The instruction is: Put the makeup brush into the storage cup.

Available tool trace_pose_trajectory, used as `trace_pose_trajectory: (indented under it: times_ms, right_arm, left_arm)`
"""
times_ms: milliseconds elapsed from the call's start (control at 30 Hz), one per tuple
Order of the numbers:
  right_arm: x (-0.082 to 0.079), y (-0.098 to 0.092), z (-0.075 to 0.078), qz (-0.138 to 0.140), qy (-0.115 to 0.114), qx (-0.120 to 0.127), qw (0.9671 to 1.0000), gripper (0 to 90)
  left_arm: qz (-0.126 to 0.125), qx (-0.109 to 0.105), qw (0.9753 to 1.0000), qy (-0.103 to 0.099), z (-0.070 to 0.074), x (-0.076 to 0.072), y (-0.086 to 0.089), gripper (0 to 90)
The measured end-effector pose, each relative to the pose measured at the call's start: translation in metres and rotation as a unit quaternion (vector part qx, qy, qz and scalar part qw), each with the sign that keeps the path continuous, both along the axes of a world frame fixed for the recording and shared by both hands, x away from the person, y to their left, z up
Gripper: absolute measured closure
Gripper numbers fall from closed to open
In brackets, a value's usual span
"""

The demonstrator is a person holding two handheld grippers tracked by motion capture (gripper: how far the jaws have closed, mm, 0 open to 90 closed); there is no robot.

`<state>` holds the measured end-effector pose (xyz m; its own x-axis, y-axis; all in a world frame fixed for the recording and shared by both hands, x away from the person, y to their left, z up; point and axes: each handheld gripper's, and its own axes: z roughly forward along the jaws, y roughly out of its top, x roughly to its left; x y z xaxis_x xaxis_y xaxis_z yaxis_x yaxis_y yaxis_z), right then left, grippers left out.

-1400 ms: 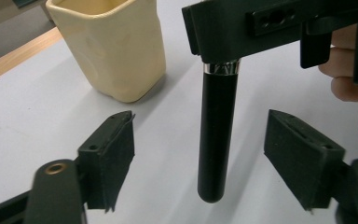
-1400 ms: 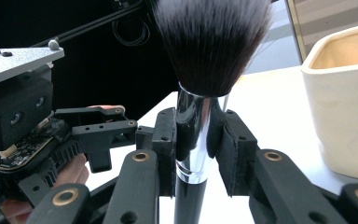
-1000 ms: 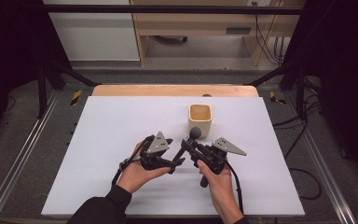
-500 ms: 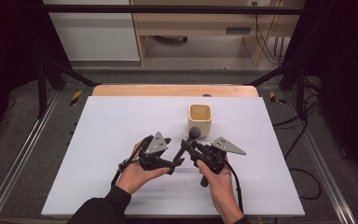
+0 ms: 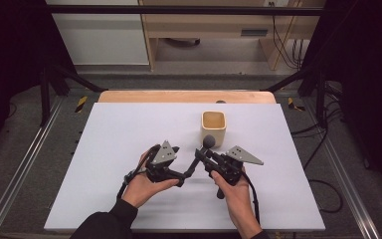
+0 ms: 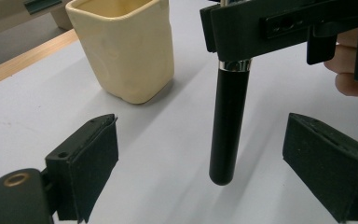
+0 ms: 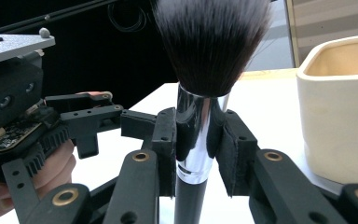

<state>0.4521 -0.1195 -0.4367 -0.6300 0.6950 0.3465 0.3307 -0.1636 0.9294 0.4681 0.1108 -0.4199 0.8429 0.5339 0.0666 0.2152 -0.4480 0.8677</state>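
My right gripper (image 5: 202, 155) clamps a black-handled makeup brush with a chrome ferrule (image 5: 208, 143), upright just in front of the cream square ceramic cup (image 5: 213, 128). In the left gripper view, my left gripper (image 6: 214, 172) gapes around the handle (image 6: 227, 126), pads clear. In the right gripper view, the pads (image 7: 168, 140) pinch the ferrule; that slick metal could slip and tilt.
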Motion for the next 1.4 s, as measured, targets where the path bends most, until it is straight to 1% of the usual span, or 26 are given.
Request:
trace_pose_trajectory:
  times_ms: [433, 667, 700, 867, 967, 1067, 1133, 1400]
  right_arm:
    - [0.0, -0.004, 0.001, -0.001, -0.002, -0.006, 1.0, 70.5]
    - [0.0, -0.007, 0.002, -0.003, -0.008, -0.024, 0.9997, 70.5]
    - [0.0, -0.007, 0.002, -0.003, -0.006, -0.024, 0.9997, 70.5]
    - [0.0, -0.008, 0.002, 0.0, -0.006, -0.037, 0.9993, 70.5]
    - [0.0, -0.009, 0.002, 0.0, -0.012, -0.048, 0.9988, 70.5]
    - [0.0, -0.009, 0.003, -0.001, -0.008, -0.049, 0.9988, 70.5]
    - [0.001, -0.009, 0.003, 0.001, -0.011, -0.052, 0.9986, 70.5]
    - [0.001, -0.011, 0.003, 0.002, -0.011, -0.061, 0.9981, 70.5]
  left_arm:
    - [0.003, -0.003, 1.0, 0.001, -0.001, -0.001, 0.005, 8.9]
    - [0.006, -0.005, 1.0, 0.001, -0.002, -0.001, 0.011, 8.3]
    - [0.007, -0.006, 1.0, 0.001, -0.002, -0.001, 0.012, 8.2]
    - [0.009, -0.01, 0.9999, -0.001, -0.002, -0.001, 0.016, 8.0]
    - [0.011, -0.01, 0.9999, -0.001, -0.002, -0.002, 0.019, 7.8]
    - [0.014, -0.013, 0.9998, -0.002, -0.002, -0.002, 0.023, 7.5]
    - [0.017, -0.015, 0.9997, -0.004, -0.002, -0.002, 0.026, 7.4]
    - [0.022, -0.019, 0.9995, -0.005, -0.003, -0.003, 0.033, 7.4]
